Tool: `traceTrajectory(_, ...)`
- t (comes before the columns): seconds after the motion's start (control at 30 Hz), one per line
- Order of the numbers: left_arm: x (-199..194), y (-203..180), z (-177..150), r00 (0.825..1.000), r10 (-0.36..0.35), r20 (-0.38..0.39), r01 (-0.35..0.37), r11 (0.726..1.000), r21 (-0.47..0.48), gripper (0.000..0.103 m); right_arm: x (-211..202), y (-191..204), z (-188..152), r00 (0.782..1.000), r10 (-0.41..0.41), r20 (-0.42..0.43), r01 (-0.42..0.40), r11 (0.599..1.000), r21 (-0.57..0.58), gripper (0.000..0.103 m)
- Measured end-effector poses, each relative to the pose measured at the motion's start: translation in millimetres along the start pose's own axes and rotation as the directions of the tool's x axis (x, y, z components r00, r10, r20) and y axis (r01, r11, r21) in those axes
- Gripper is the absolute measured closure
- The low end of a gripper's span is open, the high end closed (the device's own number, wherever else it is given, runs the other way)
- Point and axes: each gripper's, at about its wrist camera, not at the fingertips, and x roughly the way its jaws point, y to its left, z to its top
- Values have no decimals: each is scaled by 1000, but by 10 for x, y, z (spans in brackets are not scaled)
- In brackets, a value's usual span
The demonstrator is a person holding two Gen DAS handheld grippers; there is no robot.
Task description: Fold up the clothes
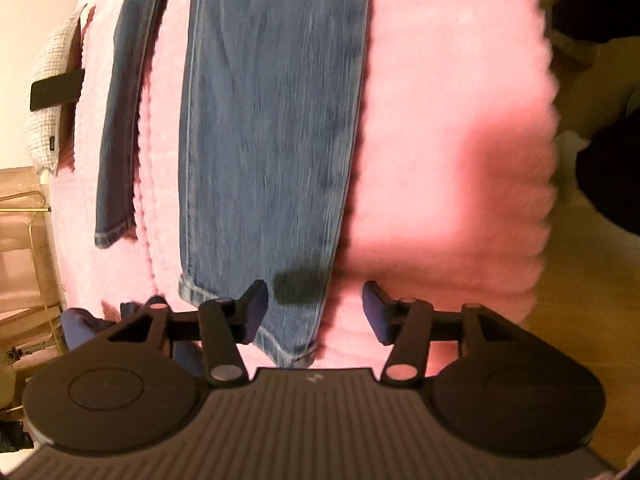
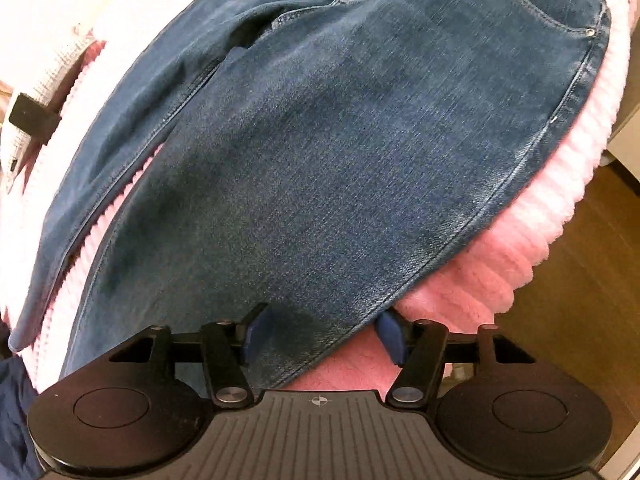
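Note:
A pair of blue jeans lies flat on a fluffy pink blanket [image 1: 448, 128]. The left wrist view shows the two legs: a broad leg [image 1: 272, 120] down the middle and a narrower one [image 1: 120, 120] to its left. My left gripper [image 1: 316, 308] is open, low over the broad leg's hem [image 1: 288, 348], and its pads press on nothing. The right wrist view shows the jeans' wide upper part [image 2: 340, 140], with a pocket and rivet [image 2: 590, 32] at the top right. My right gripper [image 2: 324, 336] is open over the denim's near edge, with flat cloth under the gap.
A white waffle-weave cushion with a black strap [image 1: 52, 92] lies at the blanket's left edge, also the cushion [image 2: 36, 92]. Wooden floor [image 2: 580, 280] runs to the right. A gold wire rack [image 1: 32, 240] stands at the left. Dark blue cloth [image 1: 80, 324] lies at the lower left.

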Motion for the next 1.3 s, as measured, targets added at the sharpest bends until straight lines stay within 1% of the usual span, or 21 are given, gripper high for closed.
traceTrajectory(0.03, -2, -6, -45, 1000, 4, 22, -4, 1000, 3, 61, -4, -8, 17, 1000, -9, 3, 9, 1000, 10, 64)
traceTrajectory(0.07, 1, 4, -72, 1000, 1, 30, -1, 1000, 3, 71, -10, -29, 41, 1000, -13, 5, 13, 999, 32, 74)
traceTrajectory(0.1, 7, 19, -94, 999, -3, 33, 3, 1000, 0, 101, -23, -60, 58, 1000, -14, 7, 13, 998, 58, 90)
traceTrajectory(0.13, -26, 18, -121, 999, 4, 40, -4, 1000, -3, 100, -39, -84, 73, 1000, -12, 5, 12, 997, 71, 95)
traceTrajectory(0.2, -80, 93, -176, 998, 4, 60, -2, 999, -32, 101, -85, -106, 96, 1000, -9, -6, 9, 998, 61, 98)
traceTrajectory(0.37, -474, 156, -270, 996, -6, 94, 14, 996, -84, 101, -242, -167, 70, 999, -28, -41, 29, 1000, 8, 99)
traceTrajectory(0.43, -599, 40, -303, 995, -34, 99, 42, 996, -75, 101, -178, -261, 58, 998, -28, -64, 30, 999, 23, 98)
traceTrajectory(0.5, -566, -104, -279, 994, -74, 83, 78, 996, -48, 101, -87, -368, 64, 996, -18, -88, 24, 998, 58, 97)
traceTrajectory(0.53, -520, -156, -255, 994, -88, 70, 91, 995, -35, 100, -84, -386, 86, 996, -16, -92, 23, 997, 72, 96)
traceTrajectory(0.57, -474, -208, -230, 993, -102, 56, 104, 994, -22, 99, -104, -376, 107, 996, -25, -91, 32, 997, 68, 80)
traceTrajectory(0.6, -440, -202, -217, 991, -124, 40, 125, 992, -29, 95, -151, -344, 127, 996, -48, -80, 53, 997, 52, 56)
traceTrajectory(0.63, -410, -176, -208, 989, -149, 24, 150, 988, -43, 91, -221, -294, 145, 995, -83, -59, 85, 996, 26, 45)
traceTrajectory(0.67, -410, -127, -227, 987, -163, 11, 164, 985, -60, 90, -293, -229, 159, 993, -111, -36, 111, 994, 0, 40)
traceTrajectory(0.8, -499, 126, -402, 985, -171, -30, 165, 978, -130, 87, -555, 157, 212, 981, -179, 70, 188, 971, -149, 41)
traceTrajectory(0.87, -516, 322, -489, 989, -141, -51, 130, 975, -180, 87, -605, 436, 251, 983, -148, 108, 170, 956, -238, 41)
traceTrajectory(0.93, -493, 550, -508, 995, -81, -61, 65, 973, -221, 87, -562, 717, 273, 990, -86, 108, 117, 937, -328, 41)
traceTrajectory(1.0, -370, 794, -458, 998, -14, -55, 0, 970, -243, 85, -436, 1027, 296, 997, -9, 74, 40, 901, -432, 41)
traceTrajectory(1.07, -198, 1040, -375, 998, 47, -40, -55, 966, -253, 80, -295, 1312, 292, 998, 57, 27, -34, 844, -535, 41)
traceTrajectory(1.13, 43, 1291, -255, 996, 88, -8, -88, 965, -248, 77, -109, 1636, 260, 994, 102, -23, -92, 749, -656, 41)
traceTrajectory(1.23, 420, 1663, -99, 988, 155, 26, -145, 961, -236, 66, 147, 2043, 177, 989, 137, -55, -127, 595, -793, 41)
traceTrajectory(1.3, 653, 1903, -61, 985, 170, 30, -157, 954, -257, 63, 301, 2210, 168, 987, 152, -57, -130, 534, -835, 41)
